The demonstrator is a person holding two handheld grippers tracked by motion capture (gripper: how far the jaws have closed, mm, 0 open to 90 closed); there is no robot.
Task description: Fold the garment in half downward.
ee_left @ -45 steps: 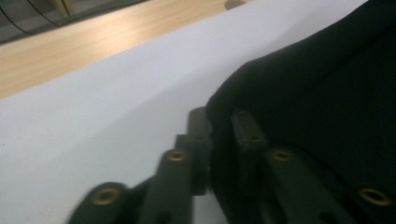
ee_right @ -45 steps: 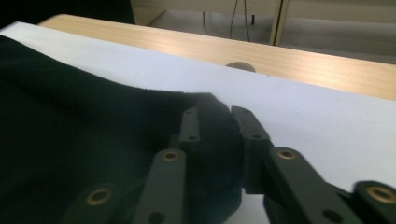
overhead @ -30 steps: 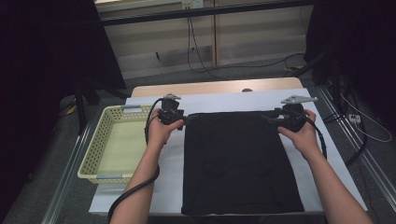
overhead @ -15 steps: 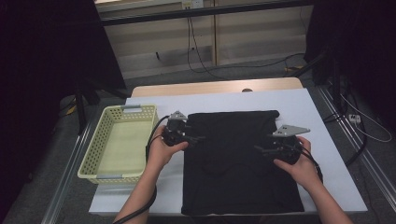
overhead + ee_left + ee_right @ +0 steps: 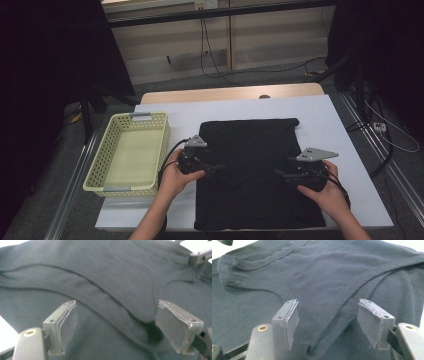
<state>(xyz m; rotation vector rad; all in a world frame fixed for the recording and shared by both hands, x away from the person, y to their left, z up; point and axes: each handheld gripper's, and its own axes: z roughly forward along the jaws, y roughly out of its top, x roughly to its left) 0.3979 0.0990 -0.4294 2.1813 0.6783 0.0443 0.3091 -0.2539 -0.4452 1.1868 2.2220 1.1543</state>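
On the white table (image 5: 340, 130), a black shirt (image 5: 255, 150) folded over itself, long axis running 12 to 6 in the high view. Left gripper (image 5: 216, 168) at its 9 o'clock edge, right gripper (image 5: 283, 175) at 3 o'clock, both aimed inward. Both spread wide with nothing pinched; the left's jaws just opening further, cloth beneath them. Folded layer's edge apparently just ahead of each, though dark on dark. Equally near. Yellow basket (image 5: 131, 152) farther out at 9.
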